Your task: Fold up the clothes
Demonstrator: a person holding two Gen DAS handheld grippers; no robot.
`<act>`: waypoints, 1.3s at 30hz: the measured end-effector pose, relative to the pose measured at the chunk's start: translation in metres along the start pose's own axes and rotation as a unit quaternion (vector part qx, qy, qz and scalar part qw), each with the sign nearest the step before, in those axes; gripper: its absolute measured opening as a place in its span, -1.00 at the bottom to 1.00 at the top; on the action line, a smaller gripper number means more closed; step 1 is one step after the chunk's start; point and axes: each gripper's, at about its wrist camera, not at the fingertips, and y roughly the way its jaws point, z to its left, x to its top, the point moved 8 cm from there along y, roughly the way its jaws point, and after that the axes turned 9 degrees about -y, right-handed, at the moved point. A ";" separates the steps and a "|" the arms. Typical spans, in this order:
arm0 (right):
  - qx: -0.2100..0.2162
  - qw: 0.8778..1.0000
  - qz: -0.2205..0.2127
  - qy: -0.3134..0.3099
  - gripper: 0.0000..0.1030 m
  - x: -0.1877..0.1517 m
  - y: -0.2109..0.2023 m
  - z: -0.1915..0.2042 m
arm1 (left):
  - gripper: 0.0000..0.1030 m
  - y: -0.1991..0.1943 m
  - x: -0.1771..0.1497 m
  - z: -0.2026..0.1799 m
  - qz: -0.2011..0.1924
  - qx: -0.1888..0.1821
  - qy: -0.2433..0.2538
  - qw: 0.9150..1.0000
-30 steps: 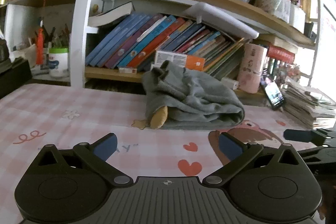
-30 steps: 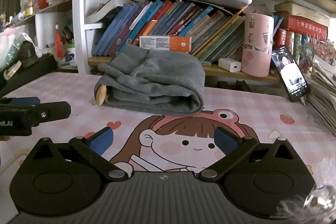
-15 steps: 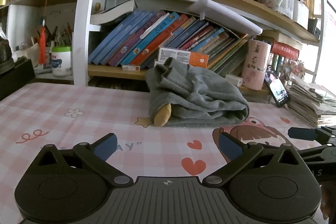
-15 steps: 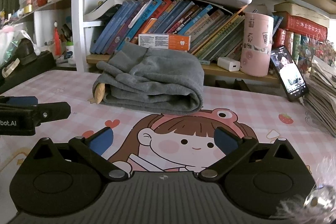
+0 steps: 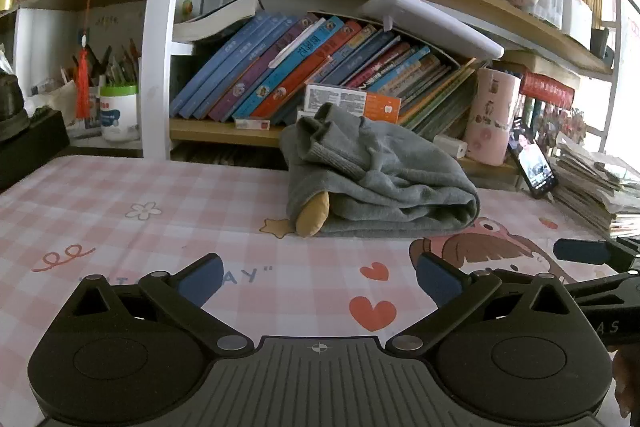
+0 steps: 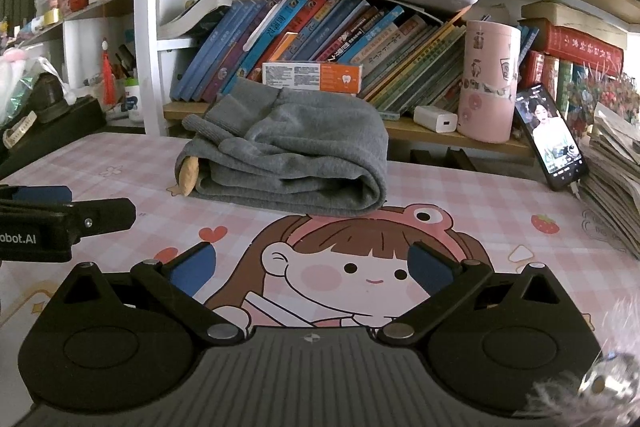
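A folded grey garment (image 5: 380,183) (image 6: 296,159) lies in a thick bundle at the far side of the pink checked table mat (image 5: 160,227) (image 6: 460,203), with a tan patch (image 5: 313,214) poking out at its left end. My left gripper (image 5: 318,277) is open and empty, well short of the bundle. The right gripper (image 6: 310,269) is open too, nothing between its blue pads, over the cartoon girl print. Each gripper shows at the edge of the other's view: the right gripper (image 5: 592,267), the left gripper (image 6: 60,223).
A bookshelf (image 6: 320,43) full of leaning books stands right behind the garment. A pink cylinder (image 6: 488,79), a white charger (image 6: 436,119) and a propped phone (image 6: 554,135) sit at the back right. Stacked papers (image 5: 592,187) crowd the right edge; a black case (image 6: 52,123) sits left.
Both grippers have drifted slightly, tilting the views a little; the garment has not moved and both grippers stay open.
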 end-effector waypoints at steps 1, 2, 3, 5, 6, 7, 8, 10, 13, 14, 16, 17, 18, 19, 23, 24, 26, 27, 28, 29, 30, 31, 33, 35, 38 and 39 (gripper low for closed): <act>0.000 1.000 0.000 0.000 1.00 0.000 0.000 0.000 | 1.00 0.000 0.000 0.000 0.000 0.001 0.001 1.000; -0.001 1.000 0.000 0.000 1.00 0.000 0.000 0.001 | 1.00 0.000 0.000 0.000 0.000 0.003 0.001 1.000; -0.001 1.000 0.000 0.000 1.00 0.000 0.000 0.001 | 1.00 0.001 0.000 0.000 0.001 0.003 0.001 1.000; -0.001 1.000 0.001 0.001 1.00 0.000 0.000 0.001 | 1.00 0.001 0.000 0.000 0.001 0.004 0.002 1.000; 0.000 1.000 0.001 0.001 1.00 0.000 0.000 0.001 | 1.00 0.001 0.000 0.000 0.000 0.004 0.002 1.000; 0.000 1.000 0.001 0.001 1.00 0.000 0.000 0.001 | 1.00 0.001 0.000 0.000 0.000 0.004 0.002 1.000; 0.000 1.000 0.001 0.001 1.00 0.000 0.000 0.001 | 1.00 0.001 0.000 0.000 0.000 0.003 0.004 1.000; 0.000 1.000 0.002 0.001 1.00 0.000 0.000 0.001 | 1.00 0.000 0.000 -0.001 -0.001 0.003 0.006 1.000; 0.000 1.000 0.002 0.001 1.00 0.000 0.000 0.001 | 1.00 0.000 0.000 -0.002 -0.003 0.003 0.009 1.000; 0.001 1.000 0.002 0.001 1.00 0.000 0.000 0.000 | 1.00 0.000 0.000 -0.003 -0.003 0.002 0.010 1.000; 0.000 1.000 0.002 0.001 1.00 0.000 0.000 0.001 | 1.00 0.000 0.000 -0.003 -0.003 0.002 0.009 1.000; 0.000 1.000 0.002 0.001 1.00 0.000 0.000 0.001 | 1.00 0.000 0.000 -0.003 -0.003 0.002 0.009 1.000; 0.000 1.000 0.002 0.001 1.00 0.000 0.000 0.001 | 1.00 0.000 0.000 -0.003 -0.003 0.002 0.009 1.000; 0.000 1.000 0.002 0.001 1.00 0.000 0.000 0.001 | 1.00 0.000 0.000 -0.003 -0.003 0.002 0.009 1.000; 0.000 1.000 0.002 0.000 1.00 0.000 0.000 0.001 | 1.00 0.000 0.000 -0.004 -0.004 0.002 0.010 1.000; 0.000 1.000 0.002 0.000 1.00 0.000 0.000 0.001 | 1.00 0.000 0.000 -0.004 -0.004 0.002 0.011 1.000; 0.000 1.000 0.002 0.000 1.00 0.000 0.000 0.001 | 1.00 0.000 0.000 -0.005 -0.004 0.002 0.011 1.000; 0.000 1.000 0.002 0.000 1.00 0.000 0.000 0.001 | 1.00 0.000 0.000 -0.005 -0.004 0.001 0.011 1.000; 0.000 1.000 0.002 0.000 1.00 0.000 0.000 0.001 | 1.00 0.000 0.000 -0.005 -0.004 0.000 0.012 1.000; 0.000 1.000 0.002 0.000 1.00 0.000 0.000 0.001 | 1.00 0.000 0.000 -0.005 -0.004 -0.002 0.012 1.000; 0.000 1.000 0.002 0.000 1.00 0.000 0.000 0.001 | 1.00 0.000 0.000 -0.005 -0.003 -0.005 0.012 1.000; 0.000 1.000 0.002 0.000 1.00 0.000 0.000 0.001 | 1.00 0.000 0.000 -0.006 -0.004 -0.007 0.012 1.000; 0.000 1.000 0.002 0.000 1.00 0.000 0.000 0.001 | 1.00 -0.001 0.000 -0.007 -0.004 -0.012 0.013 1.000; 0.000 1.000 0.002 0.000 1.00 0.000 0.000 0.001 | 1.00 -0.002 0.000 -0.007 -0.006 -0.017 0.014 1.000; 0.000 1.000 0.003 -0.001 1.00 0.000 0.000 0.002 | 1.00 -0.002 0.000 -0.007 -0.007 -0.017 0.010 1.000; 0.000 1.000 0.003 -0.001 1.00 0.000 0.000 0.002 | 1.00 -0.002 0.000 -0.006 -0.007 -0.016 0.009 1.000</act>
